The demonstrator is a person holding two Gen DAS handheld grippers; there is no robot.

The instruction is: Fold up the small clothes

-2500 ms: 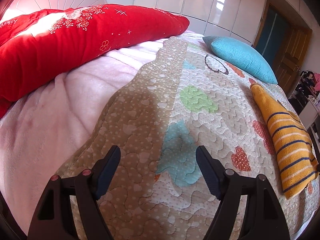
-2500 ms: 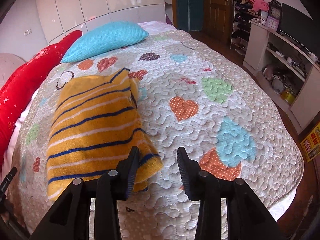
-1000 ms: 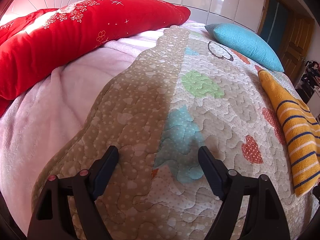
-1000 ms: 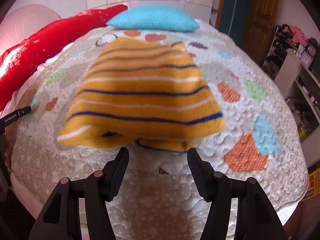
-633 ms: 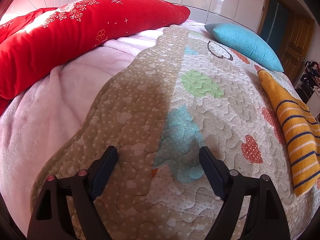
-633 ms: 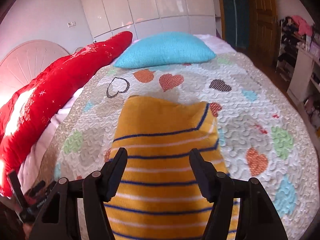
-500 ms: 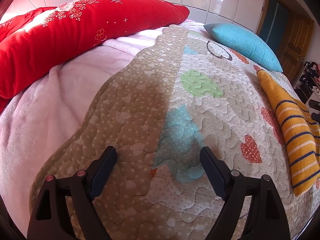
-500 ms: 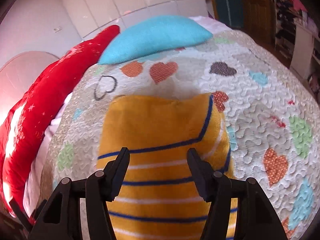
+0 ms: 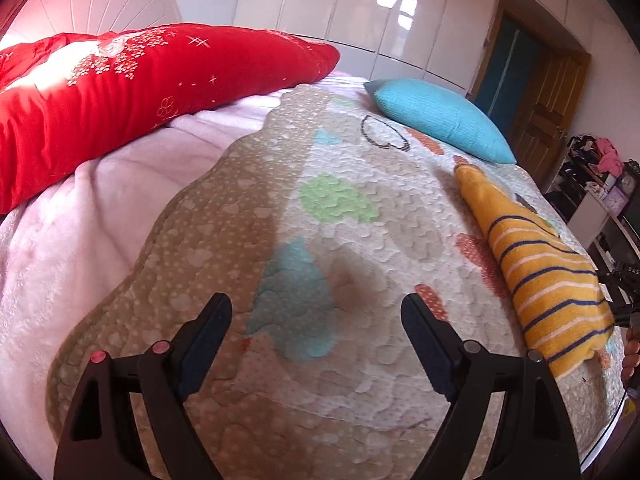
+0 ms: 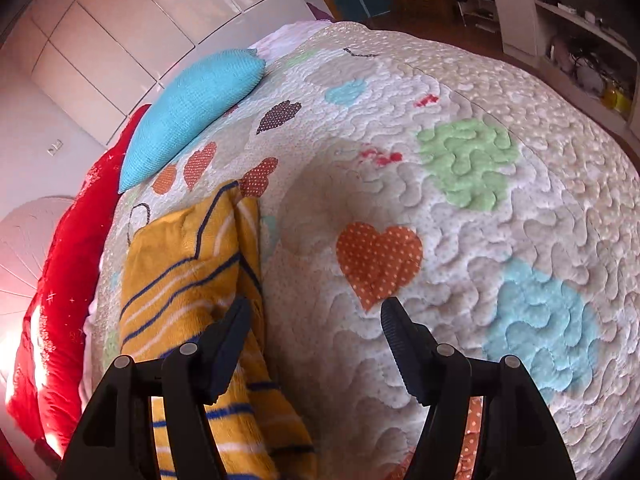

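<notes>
A yellow garment with navy and white stripes [image 9: 536,260] lies folded on the heart-patterned quilt [image 9: 340,208], at the right in the left wrist view. It also shows in the right wrist view [image 10: 188,280], at the lower left. My left gripper [image 9: 316,332] is open and empty above bare quilt, well left of the garment. My right gripper [image 10: 314,338] is open and empty; its left finger [image 10: 228,340] overlaps the garment's right edge, and I cannot tell if it touches. Its right finger is over bare quilt.
A red pillow [image 9: 120,84] lies along the head of the bed on a pink blanket [image 9: 72,216]. A turquoise cushion [image 9: 440,120] lies past the garment. White wardrobes [image 9: 360,12], a wooden door [image 9: 544,120] and cluttered shelves [image 10: 580,40] surround the bed.
My right gripper has swung right, from over the garment's middle to its right edge. My left gripper has drifted slightly and stays open.
</notes>
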